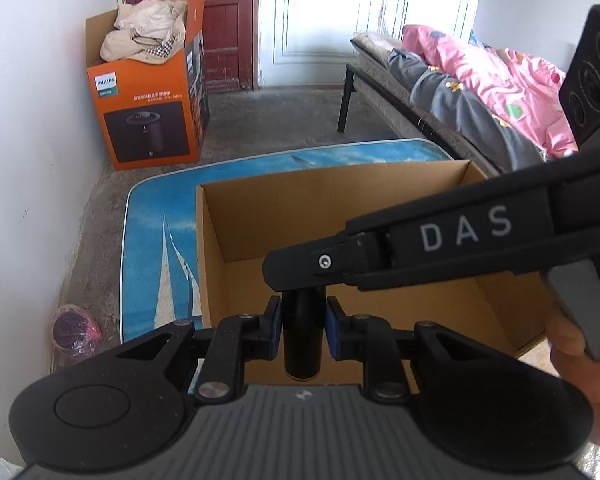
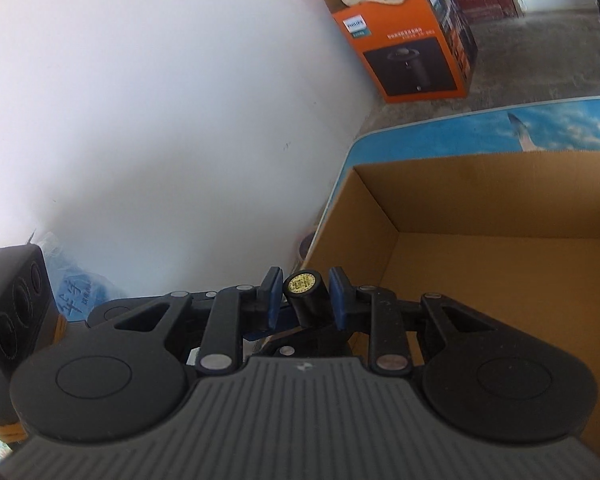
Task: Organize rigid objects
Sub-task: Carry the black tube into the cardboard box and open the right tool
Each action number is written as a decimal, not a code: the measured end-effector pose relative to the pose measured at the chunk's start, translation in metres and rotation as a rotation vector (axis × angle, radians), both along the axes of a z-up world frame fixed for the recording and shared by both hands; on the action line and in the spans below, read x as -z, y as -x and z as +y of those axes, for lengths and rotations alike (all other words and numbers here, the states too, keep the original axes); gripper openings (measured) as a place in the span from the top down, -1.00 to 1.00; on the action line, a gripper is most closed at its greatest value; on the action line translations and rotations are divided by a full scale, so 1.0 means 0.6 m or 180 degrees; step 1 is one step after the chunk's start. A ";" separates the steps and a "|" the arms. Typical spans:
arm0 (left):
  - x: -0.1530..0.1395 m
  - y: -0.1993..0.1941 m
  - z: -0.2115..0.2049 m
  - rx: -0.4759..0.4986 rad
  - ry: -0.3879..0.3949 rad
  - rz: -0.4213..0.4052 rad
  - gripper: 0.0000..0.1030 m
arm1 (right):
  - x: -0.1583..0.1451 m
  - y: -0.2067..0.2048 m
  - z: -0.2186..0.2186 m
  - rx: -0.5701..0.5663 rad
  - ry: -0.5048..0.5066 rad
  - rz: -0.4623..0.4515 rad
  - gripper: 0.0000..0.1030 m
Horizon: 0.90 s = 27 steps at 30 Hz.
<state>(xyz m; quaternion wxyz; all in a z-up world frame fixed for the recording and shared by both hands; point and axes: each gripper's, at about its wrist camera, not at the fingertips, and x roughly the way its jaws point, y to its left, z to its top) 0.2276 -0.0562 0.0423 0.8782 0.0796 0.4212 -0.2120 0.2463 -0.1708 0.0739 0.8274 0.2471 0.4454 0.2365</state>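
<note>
A black cylinder stands between the blue pads of my left gripper, over the near edge of an open cardboard box. Small gaps show on both sides, so the left jaws are slightly open around it. My right gripper comes in from the right above it and covers the cylinder's upper end. In the right wrist view the cylinder, with a yellow label on its end, sits between the pads of my right gripper; whether they touch it is unclear. The box lies to the right.
The box sits on a blue table with a sailboat print. An orange Philips carton holding cloth stands by the white wall. A bed with pink bedding is at the right. A pink bag lies on the floor.
</note>
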 end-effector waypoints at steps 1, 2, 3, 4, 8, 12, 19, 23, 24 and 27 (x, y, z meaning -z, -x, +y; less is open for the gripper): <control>0.008 -0.007 -0.001 0.0002 -0.0036 0.0037 0.55 | 0.017 -0.013 0.000 -0.0019 -0.0008 0.0105 0.55; 0.016 -0.013 -0.003 0.0014 -0.0079 0.0061 0.55 | 0.029 -0.024 -0.001 -0.0043 -0.0007 0.0180 0.55; 0.024 -0.015 -0.006 0.0034 -0.0147 0.0073 0.55 | 0.038 -0.035 -0.003 -0.0064 0.0004 0.0248 0.55; 0.029 -0.018 -0.008 0.0052 -0.0199 0.0073 0.55 | 0.052 -0.047 -0.003 -0.0086 0.0010 0.0350 0.56; 0.048 -0.028 -0.019 0.0113 -0.0377 0.0085 0.54 | 0.104 -0.089 0.003 -0.0177 0.0105 0.0678 0.56; 0.055 -0.031 -0.016 0.0104 -0.0444 0.0041 0.52 | 0.140 -0.130 0.011 -0.0183 0.0093 0.0886 0.59; 0.034 -0.026 0.001 0.0028 -0.0234 -0.0065 0.31 | 0.148 -0.170 0.026 -0.0102 0.0193 0.0654 0.32; 0.001 -0.001 0.027 -0.0062 0.0017 -0.0240 0.17 | 0.122 -0.147 0.013 0.0011 0.0089 0.0419 -0.01; -0.009 0.009 0.034 -0.0090 0.0075 -0.0294 0.11 | 0.109 -0.143 0.004 0.0050 0.0075 0.0349 -0.01; -0.041 0.045 0.058 -0.0154 0.0217 -0.0446 0.01 | 0.071 -0.110 -0.025 0.0163 -0.0030 0.0160 -0.01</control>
